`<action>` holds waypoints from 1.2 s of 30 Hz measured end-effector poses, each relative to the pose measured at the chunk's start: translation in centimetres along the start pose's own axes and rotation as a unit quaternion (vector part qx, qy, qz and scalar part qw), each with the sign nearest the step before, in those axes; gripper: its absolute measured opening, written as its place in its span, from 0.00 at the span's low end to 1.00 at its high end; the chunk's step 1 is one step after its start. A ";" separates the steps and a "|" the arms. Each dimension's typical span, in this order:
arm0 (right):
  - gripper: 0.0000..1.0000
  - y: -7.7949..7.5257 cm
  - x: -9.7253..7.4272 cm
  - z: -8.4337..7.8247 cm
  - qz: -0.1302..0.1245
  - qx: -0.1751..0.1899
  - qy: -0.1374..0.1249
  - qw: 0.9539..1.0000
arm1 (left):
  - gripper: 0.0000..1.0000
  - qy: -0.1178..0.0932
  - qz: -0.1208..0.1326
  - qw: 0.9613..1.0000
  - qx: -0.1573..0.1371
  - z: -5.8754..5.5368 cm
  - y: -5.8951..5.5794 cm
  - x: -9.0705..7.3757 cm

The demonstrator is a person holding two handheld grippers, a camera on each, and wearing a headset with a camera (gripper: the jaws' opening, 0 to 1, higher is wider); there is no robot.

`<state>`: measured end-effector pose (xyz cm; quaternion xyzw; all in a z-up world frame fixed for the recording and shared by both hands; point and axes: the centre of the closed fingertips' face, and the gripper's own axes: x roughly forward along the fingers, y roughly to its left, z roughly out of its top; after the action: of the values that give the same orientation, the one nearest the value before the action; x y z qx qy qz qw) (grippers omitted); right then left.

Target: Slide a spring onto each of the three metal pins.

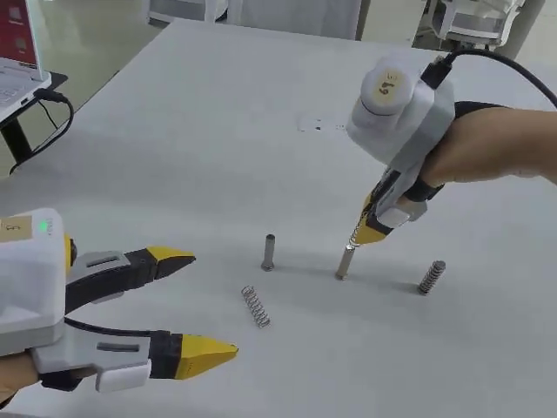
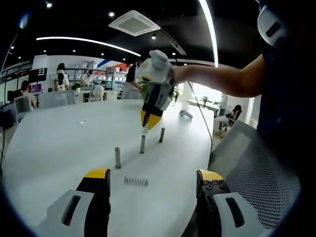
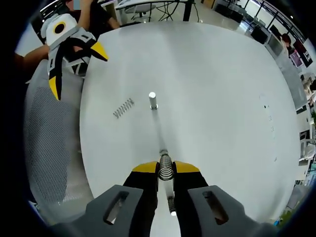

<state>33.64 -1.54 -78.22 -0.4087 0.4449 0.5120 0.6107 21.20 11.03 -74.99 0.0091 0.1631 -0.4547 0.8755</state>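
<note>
Looking down from the head view, I see a big pale grey table with a smooth, plain top. At its far left edge sits a laptop with a black cable hanging by it.

My left gripper is low on the left, above the table. Its yellow-tipped jaws are spread wide and there is nothing between them.

Next comes the loose spring, lying flat on the table. Just past it the left pin stands up straight and bare.

Then comes the middle pin. My right gripper is right over it, jaws pinched on the held spring. The low end of that spring is at the top of the pin. I cannot tell if it has gone on.

Furthest right, the third spring stands up on the table. It seems to sit around a pin, but the pin is hidden.

The left gripper view shows a big open office with long ceiling lights, people at far desks, and a mesh chair at the table's right edge.
</note>
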 end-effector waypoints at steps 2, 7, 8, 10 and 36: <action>0.08 0.1 0.1 0.0 0.002 0.000 0.000 1.000 | 0.67 0.000 0.000 1.000 0.000 0.0 0.1 0.0; 0.08 0.3 0.3 0.3 0.005 0.001 -0.003 1.000 | 0.66 0.000 -0.001 1.000 0.000 0.1 0.0 0.0; 0.08 0.3 0.3 0.4 0.005 0.001 -0.004 1.000 | 0.66 0.000 -0.001 1.000 0.001 0.1 0.0 0.0; 0.08 0.3 0.4 0.4 0.005 0.000 -0.003 1.000 | 0.66 0.000 -0.001 1.000 0.001 0.1 0.0 -0.1; 0.09 1.3 4.4 -0.5 0.009 0.009 0.022 1.000 | 0.64 0.001 0.002 1.000 0.003 0.2 0.1 -0.5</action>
<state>32.62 -0.71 -82.64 -0.4107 0.4662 0.5041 0.5999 21.11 11.47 -74.69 0.0130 0.1624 -0.4537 0.8761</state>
